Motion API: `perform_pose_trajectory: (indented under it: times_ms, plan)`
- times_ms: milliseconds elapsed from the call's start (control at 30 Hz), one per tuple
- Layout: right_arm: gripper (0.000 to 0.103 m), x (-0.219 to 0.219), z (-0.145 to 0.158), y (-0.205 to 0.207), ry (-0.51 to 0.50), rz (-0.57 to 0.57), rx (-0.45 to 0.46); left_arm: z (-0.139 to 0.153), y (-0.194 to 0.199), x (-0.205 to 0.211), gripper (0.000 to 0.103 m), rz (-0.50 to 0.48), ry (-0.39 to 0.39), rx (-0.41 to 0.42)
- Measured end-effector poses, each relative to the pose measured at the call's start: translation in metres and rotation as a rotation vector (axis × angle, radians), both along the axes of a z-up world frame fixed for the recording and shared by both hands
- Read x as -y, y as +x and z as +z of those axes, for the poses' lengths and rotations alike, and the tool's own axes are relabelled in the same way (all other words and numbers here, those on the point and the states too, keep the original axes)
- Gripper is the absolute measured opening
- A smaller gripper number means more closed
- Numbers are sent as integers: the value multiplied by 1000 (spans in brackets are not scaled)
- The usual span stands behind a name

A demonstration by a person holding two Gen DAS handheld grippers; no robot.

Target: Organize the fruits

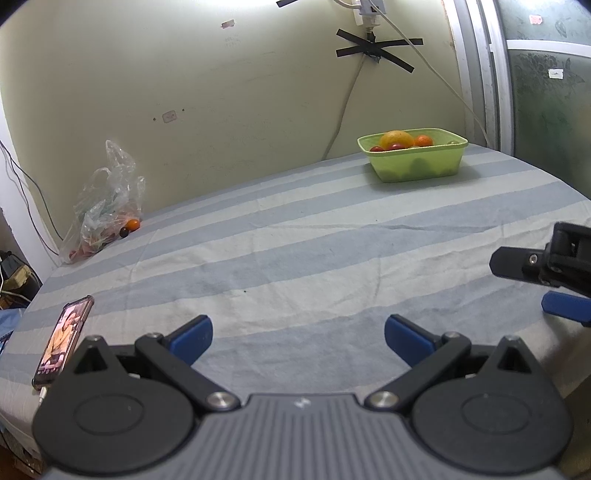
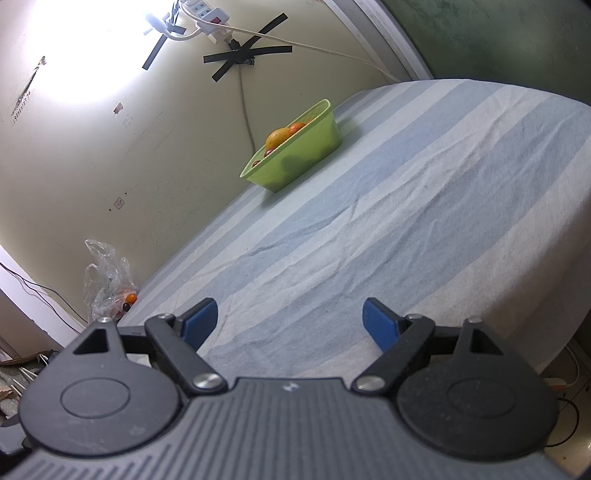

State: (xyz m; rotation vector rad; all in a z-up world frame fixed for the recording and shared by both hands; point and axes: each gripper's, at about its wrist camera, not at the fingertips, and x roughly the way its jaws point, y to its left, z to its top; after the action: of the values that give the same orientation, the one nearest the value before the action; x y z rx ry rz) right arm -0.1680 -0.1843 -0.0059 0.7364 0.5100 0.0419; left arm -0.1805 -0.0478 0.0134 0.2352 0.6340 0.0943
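A light green tub stands at the far right of the striped table by the wall. It holds a yellow-orange fruit, an orange and small red fruits. It also shows in the right wrist view. A clear plastic bag with fruit lies at the far left, with a small orange and a dark fruit at its mouth. My left gripper is open and empty over the near table. My right gripper is open and empty; it also shows at the right edge of the left wrist view.
A phone with a lit screen lies at the table's near left edge, with a cable plugged in. Cables and a power strip hang on the wall behind the tub. The striped cloth covers the table.
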Motion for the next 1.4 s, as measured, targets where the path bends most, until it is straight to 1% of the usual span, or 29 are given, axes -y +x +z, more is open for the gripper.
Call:
perform_pose_trajectory:
  times_ms: [933, 1400]
  plan:
    - [88, -1, -1, 0, 2, -4, -3, -2, 2, -4, 103, -15, -4, -18]
    - [88, -2, -1, -1, 1, -8, -4, -4, 1, -4, 103, -21, -15, -10]
